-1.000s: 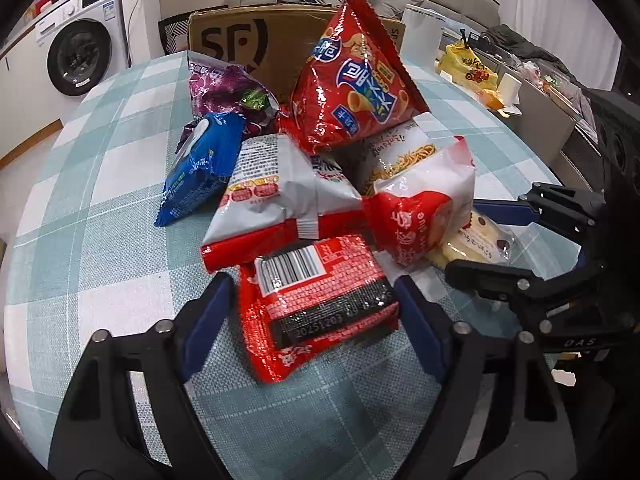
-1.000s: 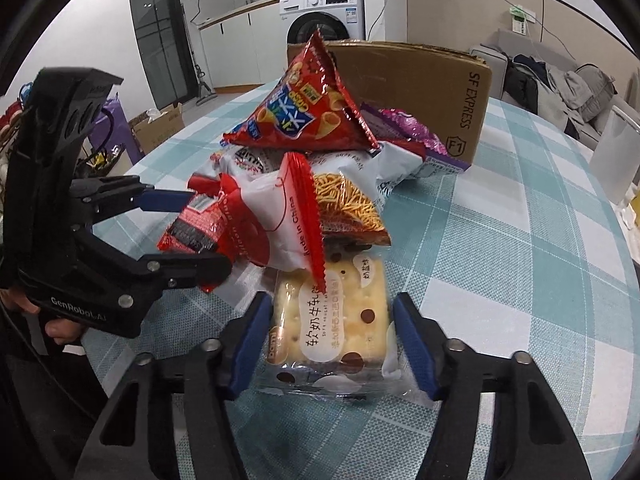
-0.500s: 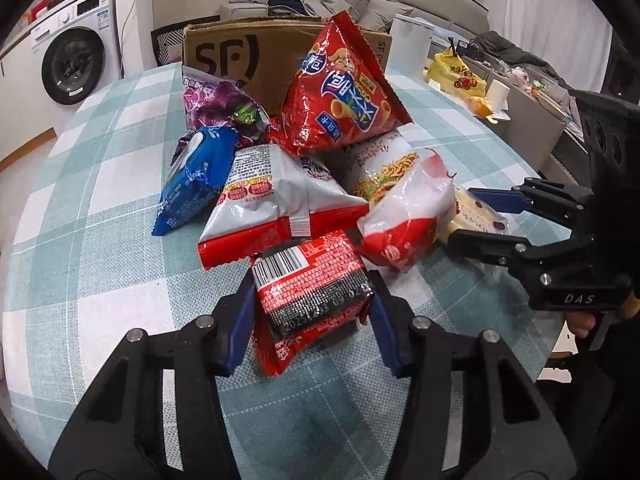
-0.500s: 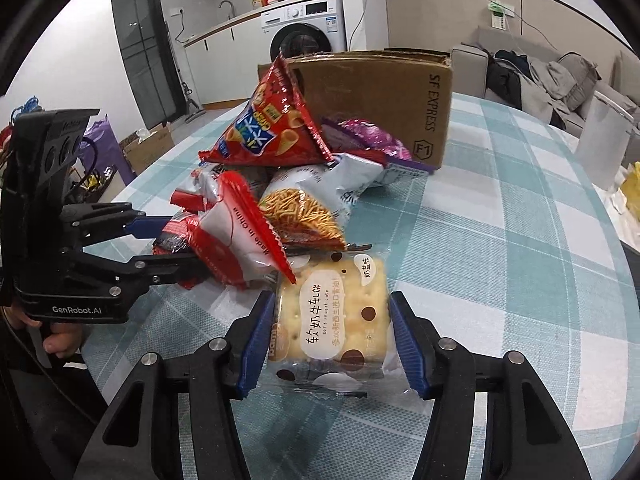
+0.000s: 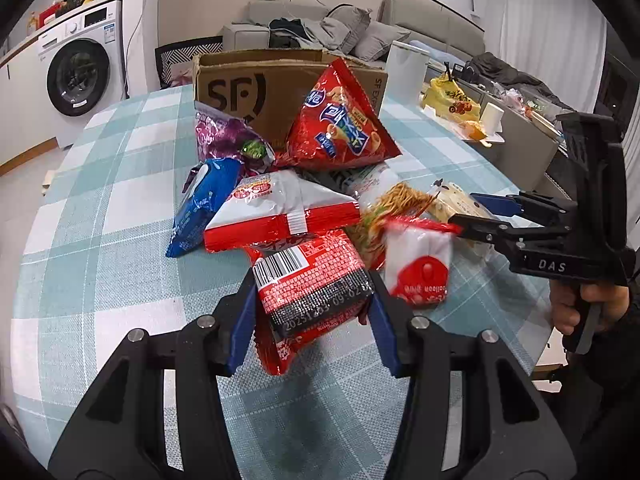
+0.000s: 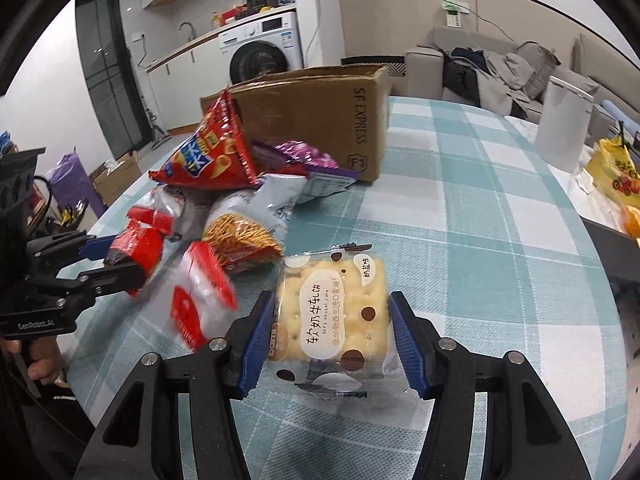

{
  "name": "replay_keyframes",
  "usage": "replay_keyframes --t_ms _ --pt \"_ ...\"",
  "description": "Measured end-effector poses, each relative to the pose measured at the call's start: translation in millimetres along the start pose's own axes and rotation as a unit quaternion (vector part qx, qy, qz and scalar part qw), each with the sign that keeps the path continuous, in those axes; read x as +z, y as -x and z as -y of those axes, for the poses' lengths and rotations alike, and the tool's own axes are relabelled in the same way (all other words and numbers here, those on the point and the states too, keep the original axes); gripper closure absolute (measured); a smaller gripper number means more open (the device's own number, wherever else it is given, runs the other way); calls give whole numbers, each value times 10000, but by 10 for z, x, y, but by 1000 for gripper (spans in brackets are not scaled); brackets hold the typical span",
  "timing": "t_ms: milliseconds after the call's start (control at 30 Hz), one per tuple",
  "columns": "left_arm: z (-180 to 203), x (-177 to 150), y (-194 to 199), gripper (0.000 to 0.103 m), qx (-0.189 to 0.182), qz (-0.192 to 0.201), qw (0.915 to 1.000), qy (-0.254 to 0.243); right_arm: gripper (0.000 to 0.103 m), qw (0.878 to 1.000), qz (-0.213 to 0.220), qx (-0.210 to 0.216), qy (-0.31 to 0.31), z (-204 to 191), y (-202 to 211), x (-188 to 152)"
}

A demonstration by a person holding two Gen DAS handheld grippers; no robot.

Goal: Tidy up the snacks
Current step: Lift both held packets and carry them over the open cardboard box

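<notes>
Red noodle packet point(image 5: 312, 280) is clamped by the left gripper point(image 5: 312, 316) and the cracker pack point(image 6: 332, 312) by the right gripper point(image 6: 332, 344), probably for sorting into the cardboard box point(image 6: 320, 120).

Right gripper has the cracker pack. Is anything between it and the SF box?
Mostly open tablecloth lies between the cracker pack in the right gripper and the cardboard box. The snack pile sits just left of that line.

snack pile point(image 5: 304, 200) on table point(image 5: 100, 208) | cardboard box point(image 5: 280, 88) behind pile | kettle point(image 6: 564, 128) right of box
</notes>
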State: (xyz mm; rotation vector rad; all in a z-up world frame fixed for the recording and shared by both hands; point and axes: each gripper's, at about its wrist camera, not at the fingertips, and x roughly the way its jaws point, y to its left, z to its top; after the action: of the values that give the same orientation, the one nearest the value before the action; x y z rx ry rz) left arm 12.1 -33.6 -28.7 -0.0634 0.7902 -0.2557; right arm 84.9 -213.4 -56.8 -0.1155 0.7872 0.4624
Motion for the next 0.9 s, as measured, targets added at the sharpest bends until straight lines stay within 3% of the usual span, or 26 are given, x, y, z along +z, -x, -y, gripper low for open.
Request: replay_keyframes --t_ms 300,900 --pt "41 86 245 55 27 355 9994 -11 45 9984 510 0 -229 77 217 83" --pt "-34 497 469 55 355 1042 9939 69 45 9944 1002 338 -78 -112 433 366"
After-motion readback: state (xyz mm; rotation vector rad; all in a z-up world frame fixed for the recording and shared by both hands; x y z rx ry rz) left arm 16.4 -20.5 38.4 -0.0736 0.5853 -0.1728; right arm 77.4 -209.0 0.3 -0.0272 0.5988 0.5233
